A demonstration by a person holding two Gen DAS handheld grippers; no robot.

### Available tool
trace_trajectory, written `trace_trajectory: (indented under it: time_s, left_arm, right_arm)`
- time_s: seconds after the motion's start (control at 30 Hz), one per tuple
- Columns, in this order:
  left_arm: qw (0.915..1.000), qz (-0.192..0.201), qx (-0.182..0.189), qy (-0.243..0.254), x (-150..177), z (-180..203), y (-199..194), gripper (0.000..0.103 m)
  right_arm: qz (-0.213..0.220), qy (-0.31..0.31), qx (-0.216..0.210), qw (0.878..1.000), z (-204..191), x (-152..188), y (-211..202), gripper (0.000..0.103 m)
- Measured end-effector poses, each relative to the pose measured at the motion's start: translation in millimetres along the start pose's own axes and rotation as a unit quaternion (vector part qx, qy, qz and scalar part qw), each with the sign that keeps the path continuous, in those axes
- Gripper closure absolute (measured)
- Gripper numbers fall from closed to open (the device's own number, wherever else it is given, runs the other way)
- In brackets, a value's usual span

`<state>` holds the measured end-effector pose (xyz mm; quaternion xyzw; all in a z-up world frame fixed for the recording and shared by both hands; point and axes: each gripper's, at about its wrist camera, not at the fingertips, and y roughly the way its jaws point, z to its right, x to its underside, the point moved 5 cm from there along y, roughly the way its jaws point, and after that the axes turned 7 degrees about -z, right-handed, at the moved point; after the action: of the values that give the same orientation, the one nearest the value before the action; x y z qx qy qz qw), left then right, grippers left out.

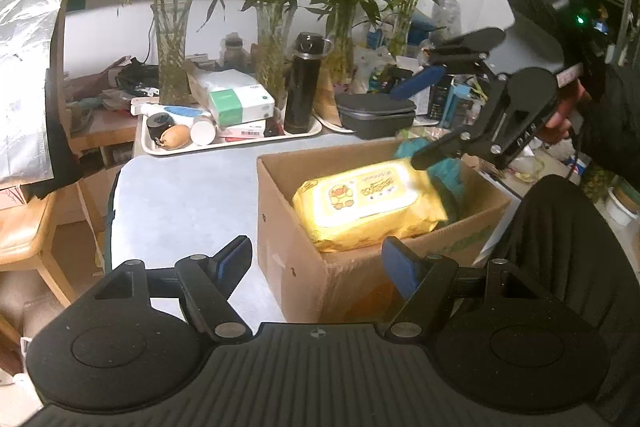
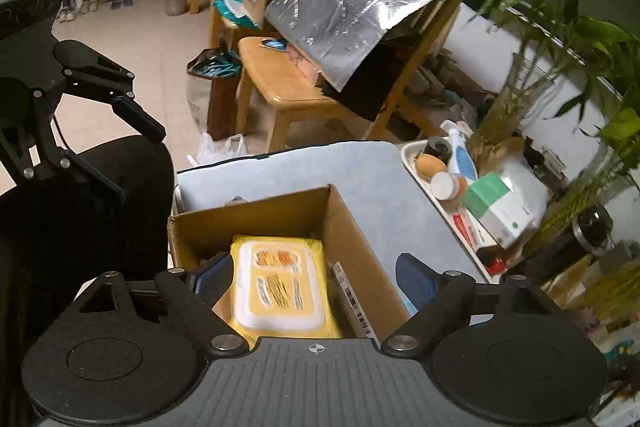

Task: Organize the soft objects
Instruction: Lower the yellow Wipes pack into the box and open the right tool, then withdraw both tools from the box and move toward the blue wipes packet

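A yellow wet-wipes pack (image 1: 370, 205) lies tilted inside an open cardboard box (image 1: 288, 227) on the grey table; a teal soft item (image 1: 448, 173) sits behind it in the box. My left gripper (image 1: 316, 261) is open and empty, just in front of the box's near corner. My right gripper (image 2: 314, 277) is open above the box, its jaws either side of the wipes pack (image 2: 278, 285), not closed on it. It shows in the left wrist view (image 1: 420, 115) hovering over the box's far side. The box (image 2: 256, 217) fills the middle of the right wrist view.
A white tray (image 1: 236, 141) with a bottle, boxes and a black flask (image 1: 302, 83) stands behind the box, beside vases of bamboo (image 1: 172, 55) and a black case (image 1: 376, 115). A wooden chair (image 2: 288, 87) with a silver bag stands left of the table.
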<state>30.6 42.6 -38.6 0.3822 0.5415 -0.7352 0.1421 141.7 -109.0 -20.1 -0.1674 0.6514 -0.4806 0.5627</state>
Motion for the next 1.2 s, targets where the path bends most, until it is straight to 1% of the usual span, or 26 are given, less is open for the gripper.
trace_trajectory:
  time_s: [0.07,0.2,0.37,0.4,0.5,0.67,0.8,0.93,1.1,1.2]
  left_arm:
    - [1.0000,0.000,-0.002,0.000,-1.9,-0.5,0.8,0.032]
    - [1.0000,-0.001,-0.004,-0.001,-5.6,0.0,4.6,0.032]
    - [0.9999,-0.006,-0.009,0.001,-10.4,2.3,11.0,0.032]
    - [0.9999,-0.007,-0.009,0.001,-11.6,3.3,12.3,0.032]
    - [0.9999,-0.009,-0.008,0.004,-15.5,5.5,15.7,0.032]
    - [0.9997,-0.016,-0.016,0.007,-23.2,8.2,25.1,0.032]
    - [0.9995,-0.022,-0.021,0.006,-30.6,7.8,34.0,0.032]
    - [0.9993,-0.028,-0.026,0.005,-37.7,6.2,43.4,0.032]
    - [0.9991,-0.029,-0.030,0.002,-46.1,1.3,53.0,0.032]
    - [0.9992,-0.028,-0.028,-0.002,-52.3,-2.7,59.0,0.032]
  right_arm:
    - [-0.002,0.020,0.007,1.000,4.0,8.2,-1.2,0.012]
    - [-0.006,0.070,0.018,0.997,14.3,27.4,-4.5,0.005]
    - [-0.013,0.130,0.041,0.991,28.5,48.8,-10.7,0.002]
    - [-0.014,0.140,0.048,0.989,31.0,52.6,-12.1,0.000]
    - [-0.015,0.176,0.059,0.983,40.3,65.1,-17.7,0.000]
    - [-0.014,0.253,0.068,0.965,57.6,83.2,-22.1,0.000]
    - [-0.014,0.297,0.077,0.952,69.1,93.1,-22.9,0.000]
    - [-0.023,0.347,0.092,0.933,84.0,106.6,-19.3,0.000]
    - [-0.027,0.399,0.106,0.911,101.3,122.1,-11.9,0.000]
    - [-0.026,0.417,0.112,0.902,107.5,127.3,-8.3,0.000]
